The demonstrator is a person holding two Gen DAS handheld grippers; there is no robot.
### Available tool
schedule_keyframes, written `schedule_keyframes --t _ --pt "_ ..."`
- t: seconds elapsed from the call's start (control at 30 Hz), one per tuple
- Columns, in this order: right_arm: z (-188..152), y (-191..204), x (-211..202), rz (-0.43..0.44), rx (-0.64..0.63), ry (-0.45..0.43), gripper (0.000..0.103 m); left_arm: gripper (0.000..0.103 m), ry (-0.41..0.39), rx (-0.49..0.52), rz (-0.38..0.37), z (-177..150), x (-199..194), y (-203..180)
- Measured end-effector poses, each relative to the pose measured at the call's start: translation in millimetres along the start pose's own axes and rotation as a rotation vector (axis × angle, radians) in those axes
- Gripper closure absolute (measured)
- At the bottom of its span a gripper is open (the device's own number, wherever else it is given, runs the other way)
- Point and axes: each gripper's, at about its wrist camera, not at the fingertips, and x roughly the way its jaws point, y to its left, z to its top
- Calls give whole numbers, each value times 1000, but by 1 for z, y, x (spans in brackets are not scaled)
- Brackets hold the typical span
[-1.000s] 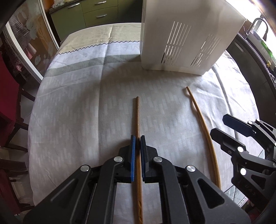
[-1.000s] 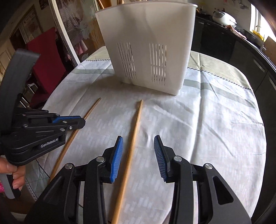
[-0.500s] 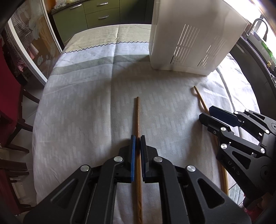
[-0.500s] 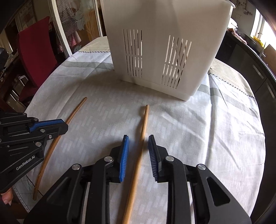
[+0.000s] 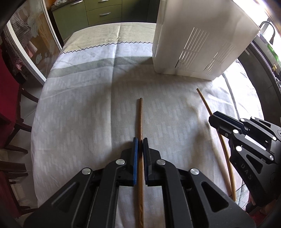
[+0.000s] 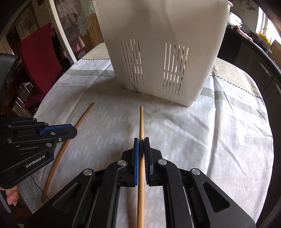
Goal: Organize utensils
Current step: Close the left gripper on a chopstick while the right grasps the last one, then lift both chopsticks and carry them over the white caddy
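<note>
In the left wrist view my left gripper is shut on a dark brown chopstick whose far tip points toward the white slotted utensil holder. In the right wrist view my right gripper is closing, its blue pads pressed on a pale wooden chopstick that aims at the holder. Each view shows the other gripper from the side: the right gripper over the pale chopstick, the left gripper over the brown chopstick.
A white and grey patterned cloth covers the round table, with its edges close on the left and right. A red chair stands at the left, green drawers lie behind the table, and a dark counter runs along the right.
The right gripper's jaws went from wide apart to pressed on the pale chopstick, and it moved closer to the holder. The left gripper stayed shut on the brown chopstick.
</note>
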Motion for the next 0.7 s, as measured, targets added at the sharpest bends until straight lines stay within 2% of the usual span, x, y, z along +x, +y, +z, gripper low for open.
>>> schedule_keyframes --t 0.27,0.43,0.7 --pt "1 -5 -19 21 17 -44 97 98 -12 -6 -17 2 -3 -1" --pt "1 -15 -57 41 39 -126 97 98 -96 -11 -29 3 -33 1" --pt "-8 -27 -137 60 56 -313 96 98 -227 5 -47 -7 -89 2"
